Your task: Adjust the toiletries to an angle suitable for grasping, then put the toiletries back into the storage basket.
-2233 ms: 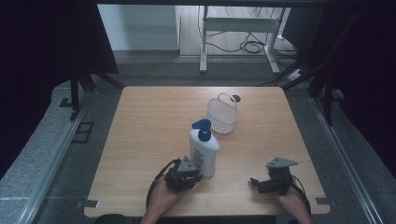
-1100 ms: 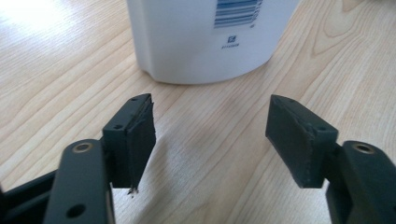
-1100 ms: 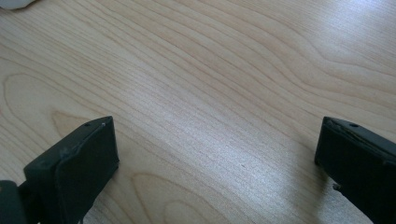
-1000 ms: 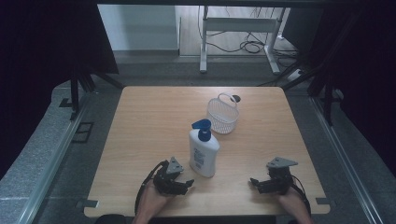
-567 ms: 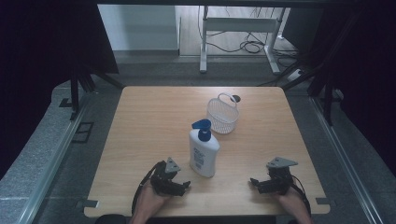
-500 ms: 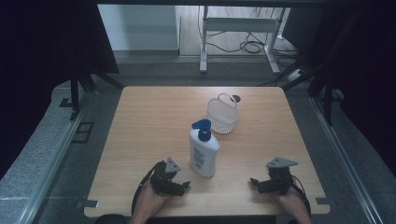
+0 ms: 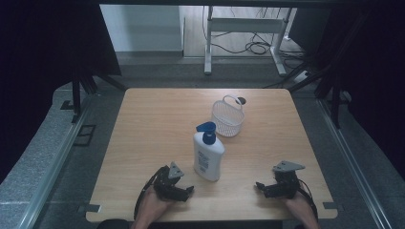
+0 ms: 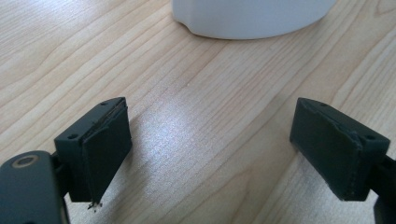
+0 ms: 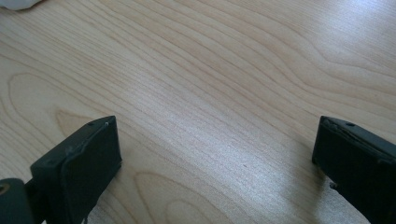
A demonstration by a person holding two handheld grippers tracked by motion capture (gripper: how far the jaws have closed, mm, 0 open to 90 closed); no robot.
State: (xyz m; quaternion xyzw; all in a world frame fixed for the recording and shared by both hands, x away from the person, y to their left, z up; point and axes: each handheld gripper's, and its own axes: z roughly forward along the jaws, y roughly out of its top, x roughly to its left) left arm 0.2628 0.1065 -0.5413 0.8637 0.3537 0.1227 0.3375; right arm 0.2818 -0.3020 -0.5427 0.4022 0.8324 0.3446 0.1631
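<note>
2 tongs [image 7: 190, 190] [image 7: 258, 186] flanking bottle [image 7: 208, 151], basket [image 7: 228, 116] beyond

Pump bottle [image 7: 208, 152]: white body, blue pump head, small blue label on its front; stands upright near the middle of the wooden table's near half. Basket [image 7: 227, 118]: white, open mesh with a loop handle, upright, just beyond the bottle, apart from it.

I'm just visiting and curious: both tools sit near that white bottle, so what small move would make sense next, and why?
Probably ease the left tool forward toward the pump bottle. Its jaws stand wide open, bare table between them, and the bottle's base lies just ahead, untouched. The right tool, also open, rests farther off.
</note>
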